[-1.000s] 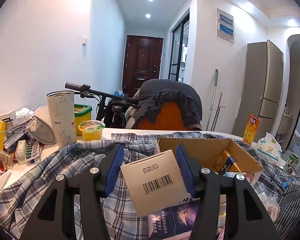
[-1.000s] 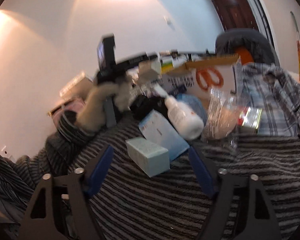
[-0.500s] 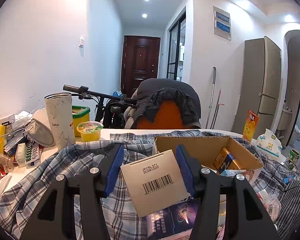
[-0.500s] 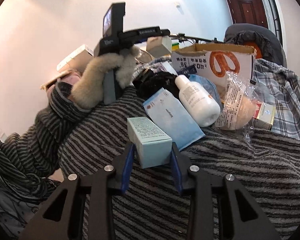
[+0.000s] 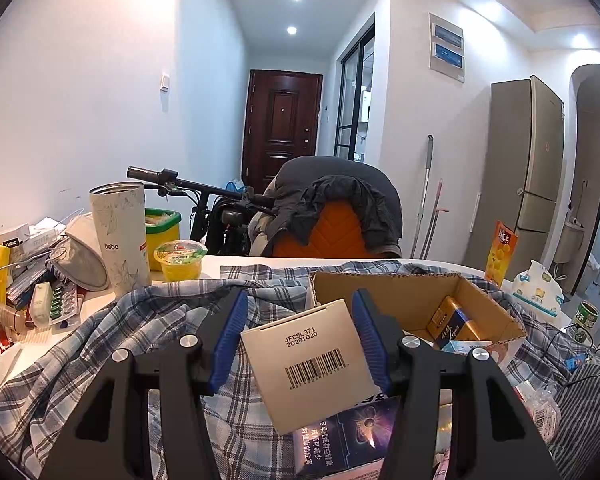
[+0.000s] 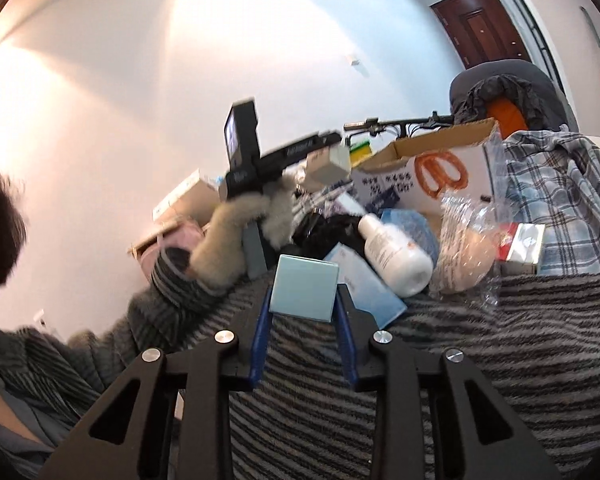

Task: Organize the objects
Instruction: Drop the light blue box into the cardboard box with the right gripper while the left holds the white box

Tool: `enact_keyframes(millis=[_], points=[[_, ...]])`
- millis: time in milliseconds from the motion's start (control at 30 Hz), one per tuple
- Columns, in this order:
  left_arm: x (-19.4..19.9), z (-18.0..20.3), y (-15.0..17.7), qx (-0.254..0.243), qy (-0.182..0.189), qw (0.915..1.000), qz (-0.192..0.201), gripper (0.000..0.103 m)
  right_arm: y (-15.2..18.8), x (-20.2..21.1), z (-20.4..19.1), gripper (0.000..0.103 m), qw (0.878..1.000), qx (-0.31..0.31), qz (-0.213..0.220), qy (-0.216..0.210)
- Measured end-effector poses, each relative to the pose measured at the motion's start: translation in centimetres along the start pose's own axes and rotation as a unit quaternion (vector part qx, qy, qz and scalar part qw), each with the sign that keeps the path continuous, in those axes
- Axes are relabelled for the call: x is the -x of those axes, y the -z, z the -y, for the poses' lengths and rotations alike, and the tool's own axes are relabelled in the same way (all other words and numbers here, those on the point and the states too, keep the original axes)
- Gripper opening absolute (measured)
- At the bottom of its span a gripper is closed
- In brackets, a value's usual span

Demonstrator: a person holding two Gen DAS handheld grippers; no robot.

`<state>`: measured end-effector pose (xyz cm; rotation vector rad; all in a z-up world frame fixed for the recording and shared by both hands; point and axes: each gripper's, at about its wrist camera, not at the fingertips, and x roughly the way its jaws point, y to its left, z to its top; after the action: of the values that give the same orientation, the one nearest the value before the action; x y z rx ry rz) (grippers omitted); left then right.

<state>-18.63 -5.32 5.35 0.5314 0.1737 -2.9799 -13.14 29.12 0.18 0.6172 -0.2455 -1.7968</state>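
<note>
In the left wrist view my left gripper [image 5: 298, 312] is shut on a beige box with a barcode [image 5: 312, 364], held tilted over a plaid shirt [image 5: 140, 340] just left of an open cardboard carton [image 5: 496, 312]. A gold packet [image 5: 448, 320] lies inside the carton. In the right wrist view my right gripper [image 6: 303, 292] has a pale teal box [image 6: 304, 294] between its blue pads. Its jaws are closing and both pads press the box's sides. The box is raised off the striped cloth [image 6: 500, 360]. The same beige box [image 6: 328, 166] shows farther back in the other gripper.
Behind the teal box lie a blue flat pack [image 6: 368, 284], a white bottle [image 6: 396, 256] and a crinkled plastic bag [image 6: 464, 248]. A tall tumbler [image 5: 120, 236], a jelly cup [image 5: 180, 260] and loose packets crowd the table's left. A dark blue box [image 5: 340, 440] lies below the beige box.
My right gripper went from wide open around the teal box to closed on its sides, and the box has come up off the cloth and turned end-on. The left gripper kept still.
</note>
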Motion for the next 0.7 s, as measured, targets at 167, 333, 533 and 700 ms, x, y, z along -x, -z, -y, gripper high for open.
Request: enact_keyframes(millis=[167, 333, 533, 700], points=[[-0.1, -0.1, 0.0, 0.005, 0.0, 1.0, -0.001, 0.057, -2.7, 1.5, 0.1, 0.029, 0.997, -0.042, 0.053, -0.033], [-0.2, -0.2, 0.0, 0.006, -0.001, 1.0, -0.002, 0.057, -7.7, 3.2, -0.1, 0.029, 0.979, -0.102, 0.131, -0.118], [-0.2, -0.2, 0.0, 0.006, -0.001, 1.0, -0.002, 0.057, -15.3, 3.3, -2.3, 0.029, 0.977, -0.048, 0.201, -0.056], [-0.2, -0.3, 0.0, 0.01, -0.001, 0.9999, -0.004, 0.057, -19.7, -0.3, -1.2, 0.029, 0.978, -0.032, 0.206, 0.006]])
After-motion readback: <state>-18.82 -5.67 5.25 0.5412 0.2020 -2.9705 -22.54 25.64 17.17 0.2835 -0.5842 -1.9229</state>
